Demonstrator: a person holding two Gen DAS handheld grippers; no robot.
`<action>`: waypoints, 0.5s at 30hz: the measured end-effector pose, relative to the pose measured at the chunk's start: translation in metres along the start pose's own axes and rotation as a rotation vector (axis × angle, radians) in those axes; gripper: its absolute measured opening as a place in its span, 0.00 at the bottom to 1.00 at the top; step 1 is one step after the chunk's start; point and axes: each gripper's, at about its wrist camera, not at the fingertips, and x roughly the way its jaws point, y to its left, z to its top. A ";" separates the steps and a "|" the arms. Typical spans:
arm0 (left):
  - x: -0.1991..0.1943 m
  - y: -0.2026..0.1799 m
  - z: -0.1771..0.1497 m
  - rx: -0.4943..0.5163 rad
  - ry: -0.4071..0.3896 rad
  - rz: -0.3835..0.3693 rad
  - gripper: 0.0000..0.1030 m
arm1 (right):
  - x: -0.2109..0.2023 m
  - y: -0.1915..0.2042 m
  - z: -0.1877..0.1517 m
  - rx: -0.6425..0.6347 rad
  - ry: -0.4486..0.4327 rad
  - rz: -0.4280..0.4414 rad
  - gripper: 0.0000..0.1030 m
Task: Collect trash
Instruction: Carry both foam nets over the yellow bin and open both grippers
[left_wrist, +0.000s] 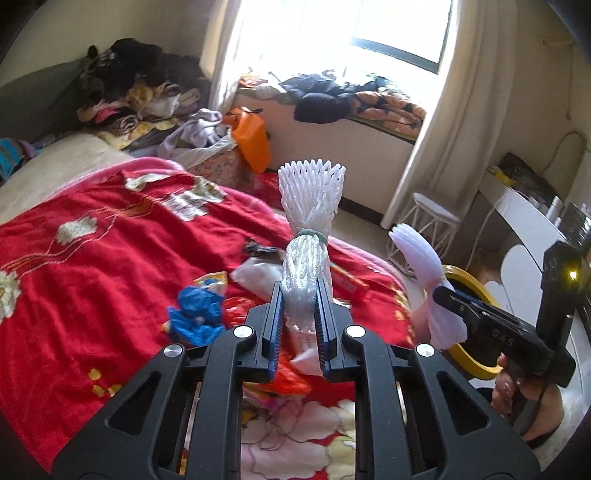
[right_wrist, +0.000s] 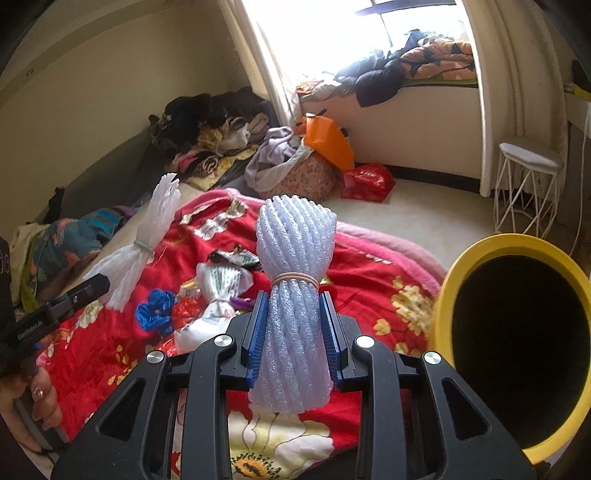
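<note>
Foam nets (left_wrist: 306, 258) (right_wrist: 295, 295) sit clamped upright between each gripper's fingers.

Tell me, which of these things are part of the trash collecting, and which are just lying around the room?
Part of the job:
- foam net in left gripper
- foam net in right gripper
- yellow bin
- blue wrapper and white bag on the red blanket

Just lying about:
- clothes pile
- orange bag
- white stool

Both tools, left (left_wrist: 299, 295) and right (right_wrist: 293, 314), angled downward, each clamped tight on something.
</note>
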 end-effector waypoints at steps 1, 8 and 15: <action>0.000 -0.005 0.000 0.009 0.000 -0.008 0.11 | -0.003 -0.004 0.001 0.007 -0.007 -0.005 0.26; 0.006 -0.032 -0.002 0.065 0.012 -0.049 0.11 | -0.018 -0.027 0.007 0.056 -0.036 -0.044 0.26; 0.011 -0.056 -0.006 0.115 0.026 -0.084 0.11 | -0.030 -0.047 0.007 0.097 -0.061 -0.086 0.26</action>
